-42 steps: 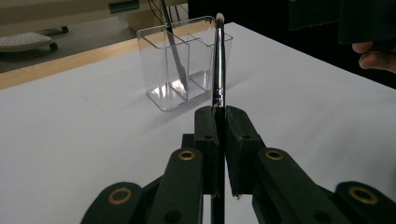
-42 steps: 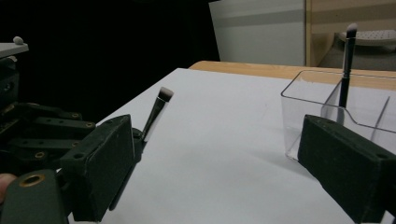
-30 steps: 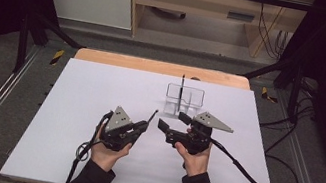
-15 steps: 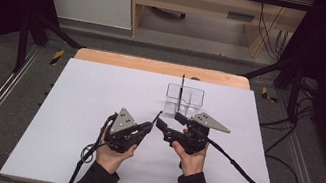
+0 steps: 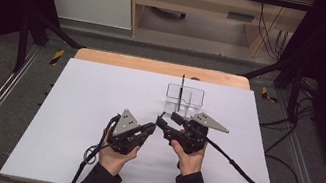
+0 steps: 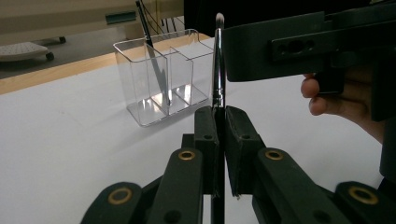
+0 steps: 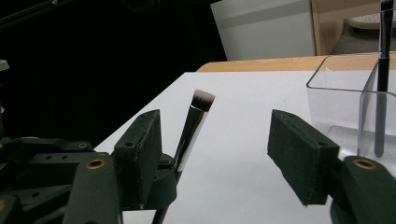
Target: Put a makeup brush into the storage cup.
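Unbranded makeup brush in left tool

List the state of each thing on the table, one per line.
Left gripper: shut on the silver-ferruled makeup brush.
Right gripper: open, holding nothing.
Silver-ferruled makeup brush: gripped, bristles up.
Clear plastic two-compartment holder: upright on the table.
Black-handled brush: standing in one compartment.

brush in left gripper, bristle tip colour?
White tip over dark bristles on the makeup brush, clearest in the right gripper view.
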Demonstrator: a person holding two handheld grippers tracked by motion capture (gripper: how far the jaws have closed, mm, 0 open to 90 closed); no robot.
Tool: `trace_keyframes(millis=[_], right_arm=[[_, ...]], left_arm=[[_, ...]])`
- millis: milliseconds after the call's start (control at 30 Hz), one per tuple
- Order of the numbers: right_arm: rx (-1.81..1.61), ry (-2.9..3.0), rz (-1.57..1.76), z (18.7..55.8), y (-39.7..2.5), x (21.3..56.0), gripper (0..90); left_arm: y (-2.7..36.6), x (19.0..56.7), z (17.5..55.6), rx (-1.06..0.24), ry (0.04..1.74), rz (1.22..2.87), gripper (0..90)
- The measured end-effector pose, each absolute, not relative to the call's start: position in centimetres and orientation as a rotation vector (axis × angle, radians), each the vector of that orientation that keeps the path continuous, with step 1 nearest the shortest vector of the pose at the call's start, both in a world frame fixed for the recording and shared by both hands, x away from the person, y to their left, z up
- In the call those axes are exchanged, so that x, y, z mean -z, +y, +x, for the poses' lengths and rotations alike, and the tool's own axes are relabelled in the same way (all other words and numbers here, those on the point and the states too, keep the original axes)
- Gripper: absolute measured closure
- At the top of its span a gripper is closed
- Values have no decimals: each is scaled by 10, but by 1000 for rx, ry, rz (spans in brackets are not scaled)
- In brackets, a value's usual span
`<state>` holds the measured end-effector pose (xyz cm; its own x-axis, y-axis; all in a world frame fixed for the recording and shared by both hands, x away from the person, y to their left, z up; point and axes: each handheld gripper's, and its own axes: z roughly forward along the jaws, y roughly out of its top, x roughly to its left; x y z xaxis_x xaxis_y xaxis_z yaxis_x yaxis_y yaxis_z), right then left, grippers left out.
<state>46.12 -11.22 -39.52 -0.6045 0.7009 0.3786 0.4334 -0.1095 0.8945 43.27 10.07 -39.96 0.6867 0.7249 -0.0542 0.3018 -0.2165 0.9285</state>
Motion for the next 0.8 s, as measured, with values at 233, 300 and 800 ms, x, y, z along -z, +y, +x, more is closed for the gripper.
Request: trace_keyframes(millis=[233, 300, 800], right_arm=[[-1801, 1929, 1282, 462, -111, 396, 429], [-1808, 1930, 1285, 462, -111, 396, 449], [-1860, 1937, 1305, 462, -110, 396, 616]], left_arm=[[97, 400, 432, -478, 815, 1792, 833], [96, 400, 432, -478, 814, 1791, 833], [91, 398, 430, -488, 812, 1779, 833]])
